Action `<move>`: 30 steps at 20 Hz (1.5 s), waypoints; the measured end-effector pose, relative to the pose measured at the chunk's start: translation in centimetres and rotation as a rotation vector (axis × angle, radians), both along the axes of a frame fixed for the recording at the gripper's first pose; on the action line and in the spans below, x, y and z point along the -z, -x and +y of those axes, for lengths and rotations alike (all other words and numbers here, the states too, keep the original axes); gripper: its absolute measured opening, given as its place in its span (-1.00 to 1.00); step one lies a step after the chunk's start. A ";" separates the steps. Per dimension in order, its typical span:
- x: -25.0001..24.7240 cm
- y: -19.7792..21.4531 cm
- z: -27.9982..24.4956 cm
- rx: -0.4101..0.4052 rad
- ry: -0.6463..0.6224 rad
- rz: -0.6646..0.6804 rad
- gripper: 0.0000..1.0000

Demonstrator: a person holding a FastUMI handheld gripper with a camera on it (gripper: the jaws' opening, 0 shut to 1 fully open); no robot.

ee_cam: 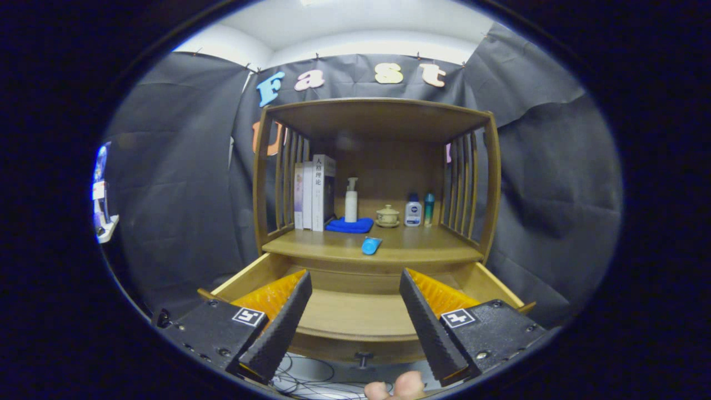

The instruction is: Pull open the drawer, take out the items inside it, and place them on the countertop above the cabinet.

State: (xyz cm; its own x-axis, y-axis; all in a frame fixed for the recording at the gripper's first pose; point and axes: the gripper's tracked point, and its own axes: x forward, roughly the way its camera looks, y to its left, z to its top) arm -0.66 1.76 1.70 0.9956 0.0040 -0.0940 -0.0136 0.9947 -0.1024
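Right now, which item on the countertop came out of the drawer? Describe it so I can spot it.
Look at the wooden cabinet, on its countertop above the open drawer. Beyond the open tool, a small blue tube lies alone near the front edge, the only item on its side.

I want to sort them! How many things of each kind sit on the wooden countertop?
Upright books: 3
Bottles: 3, white pump, white blue-capped, teal
Folded blue cloth: 1
Lidded beige ceramic jar: 1
Small blue lying object: 1
Total: 9
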 end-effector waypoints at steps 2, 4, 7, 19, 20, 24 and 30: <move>2.2 0.6 -0.4 -0.010 0.024 -0.006 1.00; 5.1 1.4 -1.1 0.009 0.005 0.039 1.00; 7.8 1.7 -2.0 0.015 -0.044 0.058 1.00; 14.1 0.1 -4.4 0.117 -0.013 0.099 1.00; 14.2 -0.1 -4.5 0.129 -0.001 0.094 1.00; 14.2 -0.3 -4.4 0.161 -0.012 0.076 1.00; 14.1 -1.0 -4.7 0.143 -0.011 0.075 1.00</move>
